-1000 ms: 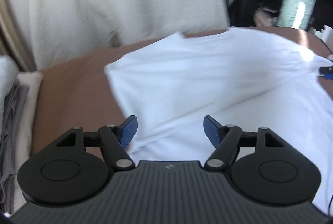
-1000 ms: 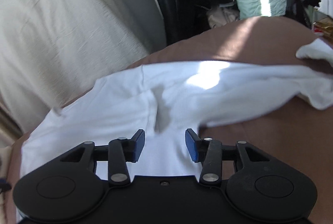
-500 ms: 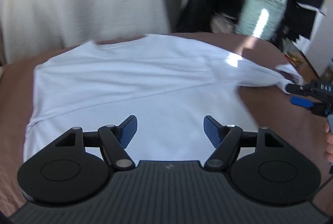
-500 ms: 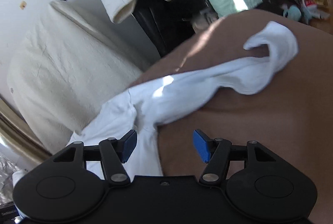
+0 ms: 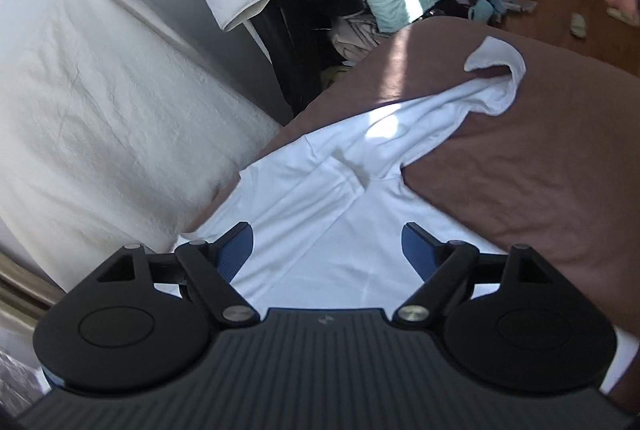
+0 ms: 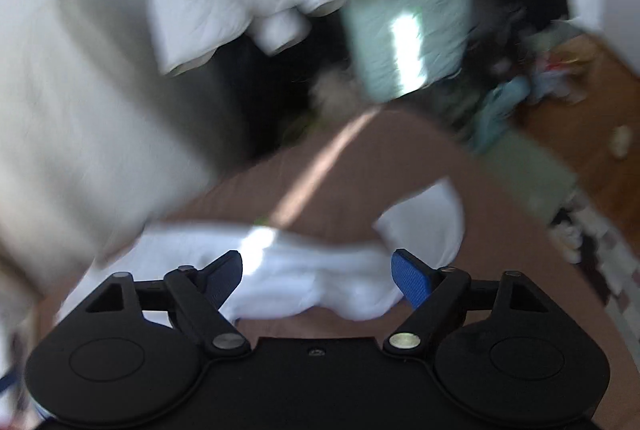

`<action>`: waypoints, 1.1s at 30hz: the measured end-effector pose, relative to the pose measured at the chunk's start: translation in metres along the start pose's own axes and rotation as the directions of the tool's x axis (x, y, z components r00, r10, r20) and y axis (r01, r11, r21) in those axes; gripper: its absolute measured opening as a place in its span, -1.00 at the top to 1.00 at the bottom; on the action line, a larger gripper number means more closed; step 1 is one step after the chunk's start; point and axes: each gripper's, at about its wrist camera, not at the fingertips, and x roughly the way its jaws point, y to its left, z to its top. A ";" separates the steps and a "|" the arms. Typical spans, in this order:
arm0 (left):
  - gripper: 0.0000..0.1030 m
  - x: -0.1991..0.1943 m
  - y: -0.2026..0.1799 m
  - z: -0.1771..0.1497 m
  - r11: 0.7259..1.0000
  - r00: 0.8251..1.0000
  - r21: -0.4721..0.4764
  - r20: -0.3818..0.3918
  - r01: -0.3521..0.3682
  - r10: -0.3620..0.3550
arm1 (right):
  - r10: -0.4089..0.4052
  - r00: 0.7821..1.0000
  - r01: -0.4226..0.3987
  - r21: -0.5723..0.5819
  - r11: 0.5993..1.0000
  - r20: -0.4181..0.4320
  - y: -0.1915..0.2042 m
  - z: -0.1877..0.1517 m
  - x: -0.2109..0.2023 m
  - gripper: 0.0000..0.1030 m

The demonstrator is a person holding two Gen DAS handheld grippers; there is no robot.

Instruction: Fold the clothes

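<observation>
Now both your left gripper (image 5: 327, 245) and right gripper (image 6: 316, 272) are opening wide, empty, above the white shirt (image 5: 320, 190), sleeve toward one o'clock.

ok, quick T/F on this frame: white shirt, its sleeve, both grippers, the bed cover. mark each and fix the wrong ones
1. The white shirt lies on a brown bed cover. True.
2. The left gripper is clamped on the shirt. False: its jaws are opening and nothing is pinched; the shirt lies below them.
3. The shirt's long sleeve stretches out sideways, its cuff curled over. True.
4. The right gripper holds the sleeve's cuff. False: its jaws are opening with nothing gripped; the sleeve lies on the cover beneath.
5. The shirt is already folded into a neat rectangle. False: it is spread out with the sleeve extended.
</observation>
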 end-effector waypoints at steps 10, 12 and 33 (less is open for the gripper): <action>-0.49 0.136 -0.037 0.006 0.960 0.973 -0.166 0.075 0.226 -0.216 | 0.200 0.980 -0.192 0.323 0.927 0.009 -0.115 -0.077 0.094 -0.23; -0.49 0.163 -0.047 0.010 0.960 0.971 -0.157 0.083 0.233 -0.222 | 0.297 0.954 -0.284 0.389 0.876 0.027 -0.121 -0.076 0.107 -0.24; -0.42 0.289 -0.047 0.022 0.810 0.864 -0.320 0.062 0.492 -0.500 | 0.174 0.969 -0.208 0.204 0.957 0.176 -0.120 -0.060 0.169 0.76</action>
